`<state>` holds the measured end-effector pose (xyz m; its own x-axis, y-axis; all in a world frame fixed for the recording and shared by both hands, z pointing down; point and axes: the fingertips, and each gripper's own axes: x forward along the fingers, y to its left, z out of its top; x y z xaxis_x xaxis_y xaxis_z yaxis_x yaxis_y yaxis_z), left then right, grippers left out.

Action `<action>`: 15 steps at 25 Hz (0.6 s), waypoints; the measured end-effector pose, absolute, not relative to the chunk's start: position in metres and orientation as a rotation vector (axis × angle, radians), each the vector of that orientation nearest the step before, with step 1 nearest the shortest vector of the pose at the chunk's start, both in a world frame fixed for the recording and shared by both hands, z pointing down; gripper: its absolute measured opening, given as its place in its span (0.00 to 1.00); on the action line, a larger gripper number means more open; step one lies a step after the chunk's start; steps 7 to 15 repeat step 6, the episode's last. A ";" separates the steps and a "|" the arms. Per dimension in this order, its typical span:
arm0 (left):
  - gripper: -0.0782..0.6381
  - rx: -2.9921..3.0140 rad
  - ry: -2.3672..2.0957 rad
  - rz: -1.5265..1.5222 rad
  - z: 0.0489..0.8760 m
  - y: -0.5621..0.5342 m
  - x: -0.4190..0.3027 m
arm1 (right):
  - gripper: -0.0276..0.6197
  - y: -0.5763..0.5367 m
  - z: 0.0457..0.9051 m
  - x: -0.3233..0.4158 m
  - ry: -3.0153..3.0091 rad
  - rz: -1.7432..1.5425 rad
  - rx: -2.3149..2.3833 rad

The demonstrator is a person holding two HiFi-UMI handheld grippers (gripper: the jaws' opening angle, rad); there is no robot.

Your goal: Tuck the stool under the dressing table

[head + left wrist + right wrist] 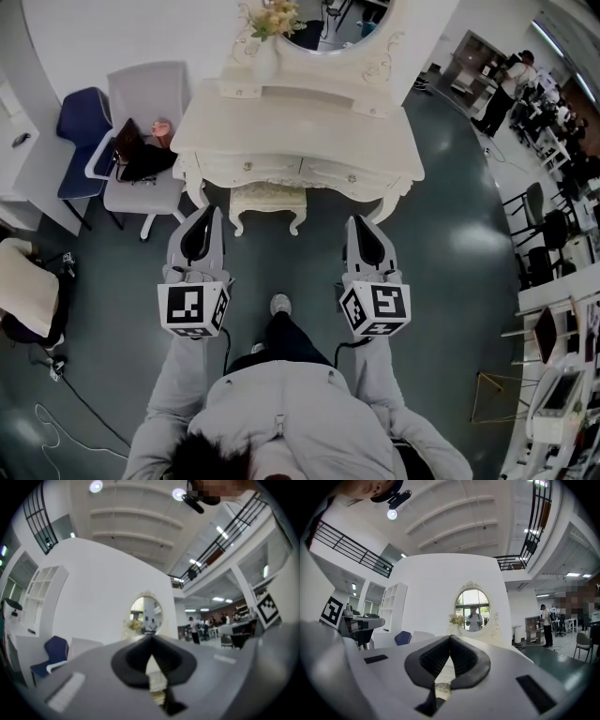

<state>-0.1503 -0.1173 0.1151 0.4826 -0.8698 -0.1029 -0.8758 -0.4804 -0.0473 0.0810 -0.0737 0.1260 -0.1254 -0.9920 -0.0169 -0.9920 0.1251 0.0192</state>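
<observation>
Grey-green floor point(450, 244) carries dressing table point(300, 131), stool point(268, 199) partly under its front edge, left gripper point(203, 212) and right gripper point(362, 223) before it, both closed, empty.

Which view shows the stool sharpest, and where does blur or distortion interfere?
Head view: even light, stool sharp, room edges bowed. Left gripper view: soft throughout, left tongs blurred up close, ceiling lamp glaring. Right gripper view: crisper, mirror clear, strong fisheye curve.

Counter point(300, 127): cream-painted wood, smooth satin | stool point(268, 199): patterned cloth seat, cream-painted legs | floor point(450, 253): dark, smooth, slight sheen | left claw point(208, 217), right claw point(356, 225): matt grey plastic, black ribbed lining.
</observation>
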 end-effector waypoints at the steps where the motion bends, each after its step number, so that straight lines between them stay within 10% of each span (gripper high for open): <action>1: 0.12 -2.624 1.551 0.098 0.115 -0.117 -0.151 | 0.05 -0.073 0.126 0.080 -2.356 -0.040 2.078; 15: 0.12 -2.623 1.557 0.100 0.116 -0.116 -0.156 | 0.05 -0.072 0.124 0.078 -2.352 -0.046 2.087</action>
